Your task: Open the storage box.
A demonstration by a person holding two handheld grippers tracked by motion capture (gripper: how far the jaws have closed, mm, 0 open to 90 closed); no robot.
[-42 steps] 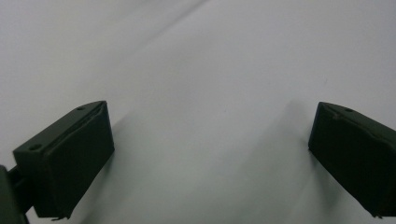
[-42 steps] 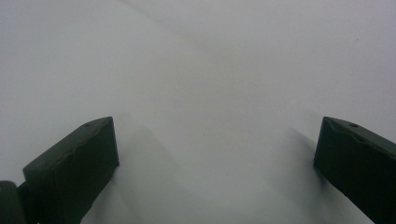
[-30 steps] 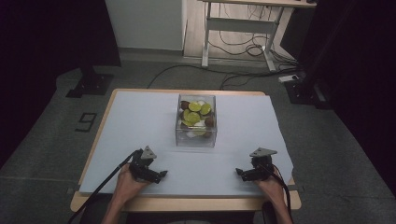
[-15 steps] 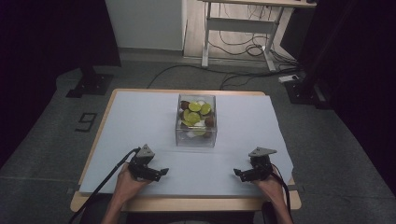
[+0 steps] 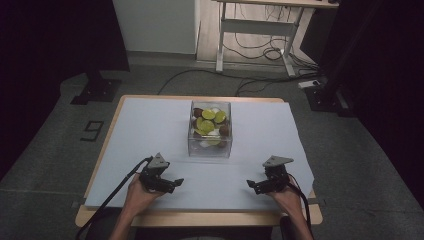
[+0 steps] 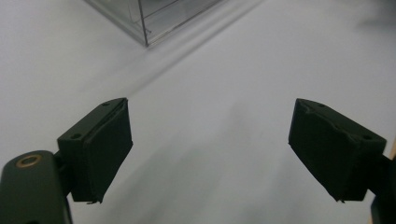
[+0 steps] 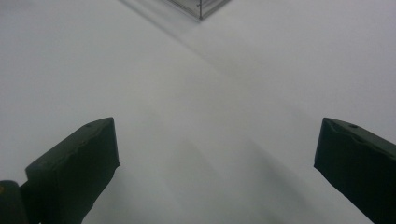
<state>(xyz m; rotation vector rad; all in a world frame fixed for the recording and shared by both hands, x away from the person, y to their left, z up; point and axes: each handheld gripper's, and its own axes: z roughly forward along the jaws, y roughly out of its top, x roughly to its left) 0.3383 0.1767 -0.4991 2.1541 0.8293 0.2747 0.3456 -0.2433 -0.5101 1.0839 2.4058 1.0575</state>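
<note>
Both grippers — left gripper (image 5: 176,183), right gripper (image 5: 251,185) — are held spread wide, empty, short of the clear box (image 5: 210,145); a reach forward to its fruit (image 5: 208,123) is judged next.

A clear square box (image 5: 210,131) stands upright mid-table, holding green and brown pieces, untouched.

clear box (image 6: 154,18) cropped – contents (image 5: 210,122) indistinct

I see my left black two-jaw gripper (image 5: 172,184) at the lower left of the frame and my right black two-jaw gripper (image 5: 252,186) at lower right, jaws spread wide, pointing inward.
</note>
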